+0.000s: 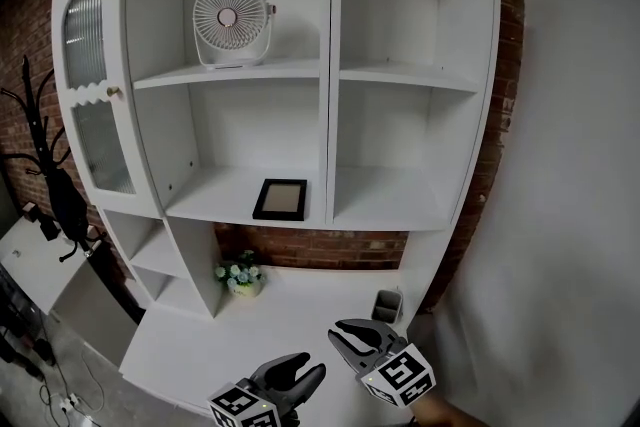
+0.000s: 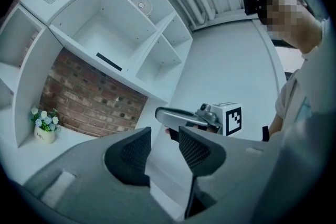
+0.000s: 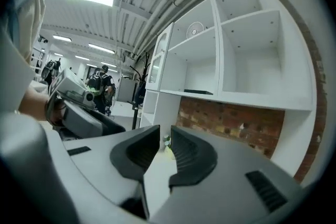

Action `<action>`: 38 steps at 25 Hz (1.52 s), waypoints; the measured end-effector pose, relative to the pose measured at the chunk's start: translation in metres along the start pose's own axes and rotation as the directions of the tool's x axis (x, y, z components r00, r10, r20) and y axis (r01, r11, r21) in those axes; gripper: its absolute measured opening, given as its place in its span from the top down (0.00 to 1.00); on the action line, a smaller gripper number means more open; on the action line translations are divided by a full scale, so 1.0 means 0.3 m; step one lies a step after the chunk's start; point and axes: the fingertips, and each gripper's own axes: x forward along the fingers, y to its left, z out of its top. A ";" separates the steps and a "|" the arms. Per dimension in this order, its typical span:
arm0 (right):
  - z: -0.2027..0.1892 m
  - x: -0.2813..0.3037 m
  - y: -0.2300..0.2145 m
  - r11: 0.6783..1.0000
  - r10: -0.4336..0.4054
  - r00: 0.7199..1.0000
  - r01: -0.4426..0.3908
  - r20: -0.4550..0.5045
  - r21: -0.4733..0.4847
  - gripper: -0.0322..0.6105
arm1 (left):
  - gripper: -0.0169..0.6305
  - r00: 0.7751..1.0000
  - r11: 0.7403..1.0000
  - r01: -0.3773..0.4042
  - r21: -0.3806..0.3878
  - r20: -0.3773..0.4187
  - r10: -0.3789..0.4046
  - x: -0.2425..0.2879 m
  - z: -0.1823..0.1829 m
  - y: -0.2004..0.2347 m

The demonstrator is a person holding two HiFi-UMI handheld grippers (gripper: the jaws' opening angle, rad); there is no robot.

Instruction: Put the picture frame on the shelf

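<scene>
A black picture frame (image 1: 280,199) lies flat on the white shelf unit's (image 1: 327,115) middle left shelf; it shows as a dark strip (image 2: 108,62) in the left gripper view and as another (image 3: 198,92) in the right gripper view. Both grippers hang low over the desk's front edge, far below the frame. My left gripper (image 1: 305,370) (image 2: 164,136) is open and holds nothing. Just right of it, my right gripper (image 1: 352,333) (image 3: 165,139) has only a narrow gap between its jaws, with nothing in it.
A white fan (image 1: 231,20) stands on the top left shelf. A small pot of flowers (image 1: 240,277) and a grey cup (image 1: 387,303) sit on the white desk (image 1: 300,325). A glass-fronted cabinet door (image 1: 90,95) and a black coat rack (image 1: 50,165) are at the left.
</scene>
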 end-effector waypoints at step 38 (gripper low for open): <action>-0.160 -0.058 0.203 0.918 0.183 0.982 -0.190 0.053 0.347 0.93 | 0.95 0.997 0.999 -0.025 -0.034 0.071 0.027 -0.062 -0.063 0.051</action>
